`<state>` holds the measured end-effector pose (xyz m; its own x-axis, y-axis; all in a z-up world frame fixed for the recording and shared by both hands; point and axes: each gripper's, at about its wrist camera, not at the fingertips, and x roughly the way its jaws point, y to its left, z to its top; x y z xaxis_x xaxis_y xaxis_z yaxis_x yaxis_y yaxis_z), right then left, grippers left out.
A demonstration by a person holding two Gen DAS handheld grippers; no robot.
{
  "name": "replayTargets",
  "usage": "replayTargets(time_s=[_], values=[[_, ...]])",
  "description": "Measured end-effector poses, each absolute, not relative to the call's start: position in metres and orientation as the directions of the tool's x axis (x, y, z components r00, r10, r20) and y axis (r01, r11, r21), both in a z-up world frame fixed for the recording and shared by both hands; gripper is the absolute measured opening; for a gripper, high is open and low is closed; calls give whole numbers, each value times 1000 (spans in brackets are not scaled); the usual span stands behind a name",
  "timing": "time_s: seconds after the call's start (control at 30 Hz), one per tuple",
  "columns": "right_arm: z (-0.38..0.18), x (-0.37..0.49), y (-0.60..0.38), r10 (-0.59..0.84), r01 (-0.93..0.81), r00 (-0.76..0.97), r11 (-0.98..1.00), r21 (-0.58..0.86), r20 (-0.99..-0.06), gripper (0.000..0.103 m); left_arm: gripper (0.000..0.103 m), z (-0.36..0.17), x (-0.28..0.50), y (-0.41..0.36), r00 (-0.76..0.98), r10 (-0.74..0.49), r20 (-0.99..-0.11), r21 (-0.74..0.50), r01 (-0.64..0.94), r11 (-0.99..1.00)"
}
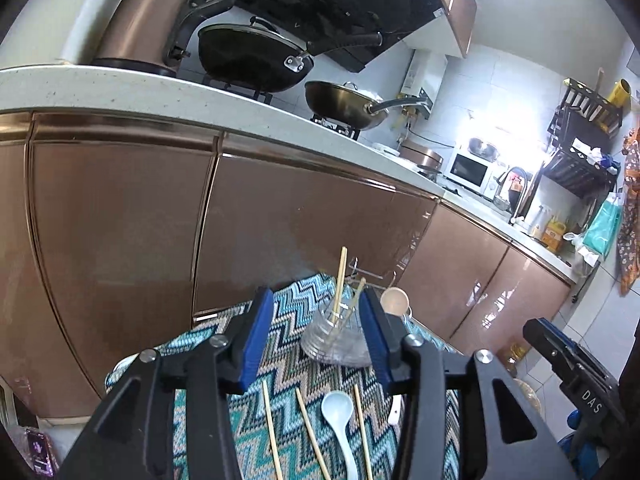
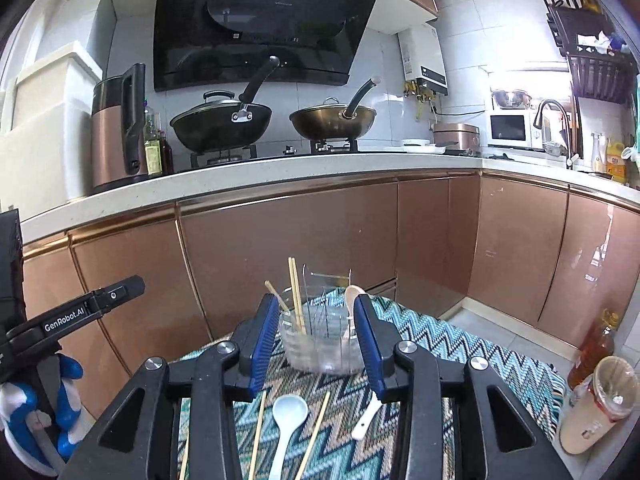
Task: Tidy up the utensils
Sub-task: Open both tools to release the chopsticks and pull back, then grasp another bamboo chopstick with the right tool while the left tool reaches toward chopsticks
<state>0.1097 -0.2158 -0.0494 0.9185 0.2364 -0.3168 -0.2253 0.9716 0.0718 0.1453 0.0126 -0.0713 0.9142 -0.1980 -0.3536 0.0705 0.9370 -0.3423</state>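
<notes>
**A:** What lies in front of the two grippers?

**B:** A zigzag-patterned cloth (image 2: 420, 344) covers the surface. At its far end stands a clear holder (image 2: 320, 340), already carrying a few chopsticks (image 2: 297, 300) and a pale wooden spoon (image 2: 352, 300), all leaning upright. On the near part of the cloth, loose pieces lie flat: a light blue spoon (image 2: 286, 424), bowl pointing away and handle running back toward the camera, loose chopsticks (image 2: 316, 428) on either side of it lying along roughly the same near-to-far line, and a white spoon (image 2: 366, 418) to the right.

**A:** And the fingers?

**B:** Both pairs are spread wide and carry nothing. The right gripper (image 2: 316, 344) hangs above the cloth, with the blue spoon just nearer than its tips and almost centred between them. The left gripper (image 1: 316, 340) frames the same spoon (image 1: 340, 420) from a similar height.

**A:** Which is better placed?

**B:** Either could reach it; the right looks slightly more centred. Since the handle runs along the line of the fingers, I judge closing across its narrow width would work.
</notes>
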Motion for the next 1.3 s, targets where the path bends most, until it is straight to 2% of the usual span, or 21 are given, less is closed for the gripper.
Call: replayTargets(time_s=[0.3,0.77,1.0,1.3], values=[[-44,78,-215,225,-220,917,974,53,-328,36,42,-66,117,21,903,-211,-373,-343,77,936],[-33,45,-215,215,-215,928,976,33,-305,37,43,-54,81,33,922,-187,-340,-340,65,938],[-45,56,-219,212,-209,915,977,46,-343,36,43,-73,102,39,889,-208,-408,-364,51,930],[-77,89,-227,233,-219,858,972,84,-457,36,43,-117,150,60,783,-252,-569,-408,-3,913]])
